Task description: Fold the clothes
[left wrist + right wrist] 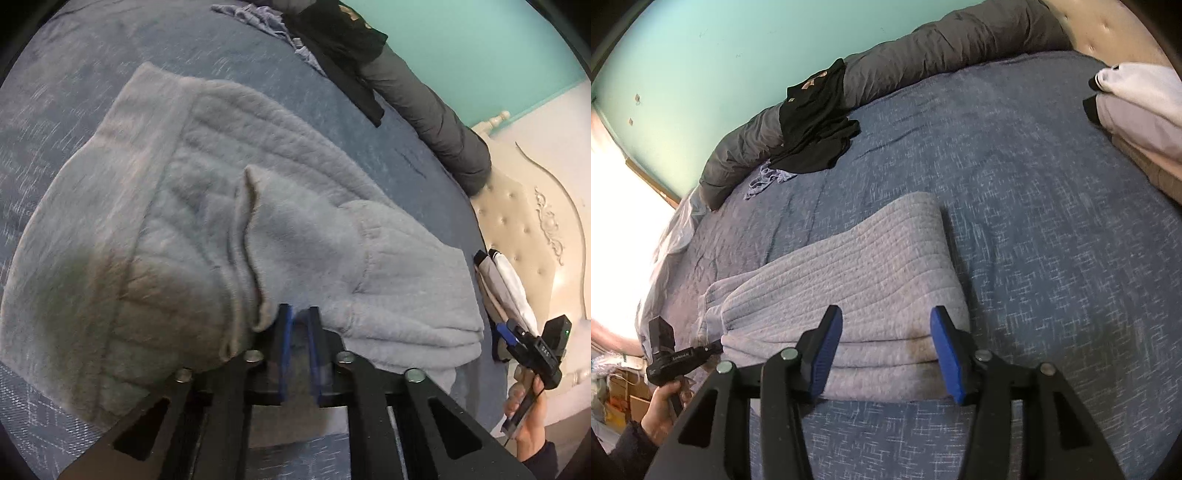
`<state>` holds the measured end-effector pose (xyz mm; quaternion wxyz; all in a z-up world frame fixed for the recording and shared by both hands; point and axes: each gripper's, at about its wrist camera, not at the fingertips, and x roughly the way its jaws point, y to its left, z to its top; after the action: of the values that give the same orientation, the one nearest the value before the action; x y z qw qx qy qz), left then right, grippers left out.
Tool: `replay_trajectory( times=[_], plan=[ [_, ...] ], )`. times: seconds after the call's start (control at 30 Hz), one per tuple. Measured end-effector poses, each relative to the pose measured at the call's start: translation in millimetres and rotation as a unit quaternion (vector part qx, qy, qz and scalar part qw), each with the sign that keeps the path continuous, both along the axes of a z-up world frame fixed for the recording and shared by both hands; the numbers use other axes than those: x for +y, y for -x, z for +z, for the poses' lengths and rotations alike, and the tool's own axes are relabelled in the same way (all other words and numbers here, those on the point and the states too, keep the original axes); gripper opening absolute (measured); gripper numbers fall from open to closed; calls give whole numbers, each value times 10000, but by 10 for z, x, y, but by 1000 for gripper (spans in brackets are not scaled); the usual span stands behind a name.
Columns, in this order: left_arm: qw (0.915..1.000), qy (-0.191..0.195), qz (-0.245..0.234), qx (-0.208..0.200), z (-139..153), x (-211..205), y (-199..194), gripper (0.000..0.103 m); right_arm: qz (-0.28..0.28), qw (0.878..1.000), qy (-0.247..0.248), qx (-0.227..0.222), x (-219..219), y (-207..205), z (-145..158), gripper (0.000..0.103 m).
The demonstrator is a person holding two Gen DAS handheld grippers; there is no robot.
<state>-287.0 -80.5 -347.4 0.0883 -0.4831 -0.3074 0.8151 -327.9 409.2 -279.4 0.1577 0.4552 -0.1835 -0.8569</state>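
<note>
Left gripper (300,314): clenched on grey garment (221,206) edge, 6 o'clock.
Right gripper (886,325): released, above folded stack.
Risk: thin pinch slips; fold collapses.

The left gripper (299,325) is pointing steeply down over the grey garment (207,206), blue pads closed together. The right gripper (886,350) is hanging spread above its folded edge, each tool held in a bare hand (663,410).

Teal wall (683,74), blue-covered bed (1034,221), cream tufted headboard (517,221).
</note>
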Motion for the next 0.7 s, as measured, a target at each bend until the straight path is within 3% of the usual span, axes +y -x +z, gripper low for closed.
replay_trajectory(
  times=[0.1,0.17,0.2,0.27,0.37,0.7],
  plan=[
    [9996,253,14,137,192,-18,-37,6,27,10000,76,8,-29,-25,-4,51],
    [9991,319,88,267,299,-93,-81,25,71,9999,77,19,-63,-41,2,52],
    [9987,343,134,351,371,-160,-118,30,92,9999,80,22,-79,-49,5,52],
    [9973,512,288,440,460,-219,-119,58,132,9999,105,13,-108,-65,5,52],
    [9965,632,301,450,492,-253,-59,59,172,9998,113,12,-146,-85,21,52],
    [9989,312,98,349,299,-154,32,57,157,9998,105,-14,-143,-85,11,57]
  ],
)
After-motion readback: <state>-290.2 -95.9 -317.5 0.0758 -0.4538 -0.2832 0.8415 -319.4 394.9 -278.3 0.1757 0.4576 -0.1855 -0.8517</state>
